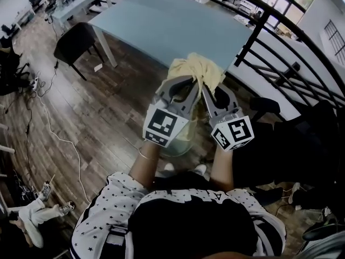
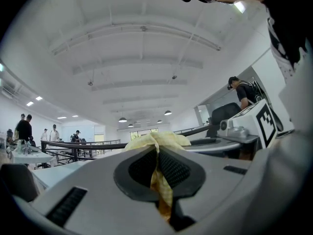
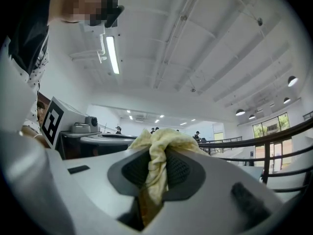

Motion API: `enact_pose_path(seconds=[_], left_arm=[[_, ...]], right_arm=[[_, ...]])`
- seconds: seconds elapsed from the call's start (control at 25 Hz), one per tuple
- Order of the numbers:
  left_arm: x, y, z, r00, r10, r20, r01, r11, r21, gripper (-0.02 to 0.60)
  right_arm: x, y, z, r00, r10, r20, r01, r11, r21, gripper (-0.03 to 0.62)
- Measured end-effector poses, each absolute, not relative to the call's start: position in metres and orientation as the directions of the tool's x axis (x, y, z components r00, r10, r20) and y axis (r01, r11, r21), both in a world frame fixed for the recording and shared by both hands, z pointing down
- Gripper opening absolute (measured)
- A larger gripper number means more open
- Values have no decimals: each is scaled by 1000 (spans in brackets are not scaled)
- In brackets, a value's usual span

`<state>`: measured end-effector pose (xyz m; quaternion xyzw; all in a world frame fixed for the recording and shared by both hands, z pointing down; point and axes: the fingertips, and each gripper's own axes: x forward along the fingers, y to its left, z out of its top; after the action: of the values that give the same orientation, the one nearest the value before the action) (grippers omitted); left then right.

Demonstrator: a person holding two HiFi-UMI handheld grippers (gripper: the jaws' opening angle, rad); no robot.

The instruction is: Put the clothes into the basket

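Head view: the cloth shows only above the jaws. Its lower part is hidden behind the left gripper and right gripper. A pale object beneath them, possibly a basket, is mostly covered. A railing masks the bench at its right side. Left gripper view: distant people are too small to resolve.

My left gripper and right gripper are held side by side ahead of me, pointing about level. My left forearm and right forearm are extended. Each pair of jaws is clamped on the yellow cloth.
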<state>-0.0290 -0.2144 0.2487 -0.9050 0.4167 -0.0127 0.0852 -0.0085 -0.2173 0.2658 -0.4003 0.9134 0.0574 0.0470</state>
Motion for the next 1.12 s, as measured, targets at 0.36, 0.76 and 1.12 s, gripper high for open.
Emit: enact_pose_path(seconds=[0.36,0.76,1.12], left_arm=[[-45,-213,256,565,-824,-44,-817,-551,-171,26],[-51,-208,278,526,-850,-26,-845,-518,-135,26],[-59,-208,301,521,-854,0,-848,-518,-111,26]], right_arm=[[-25,-218,273,-751,-650,-118,-659,748,72,71],[-31,-213,293,-780,-620,-87,-624,780,36,71],[-39,-214,316,-793,-606,-67,-608,794,9,71]])
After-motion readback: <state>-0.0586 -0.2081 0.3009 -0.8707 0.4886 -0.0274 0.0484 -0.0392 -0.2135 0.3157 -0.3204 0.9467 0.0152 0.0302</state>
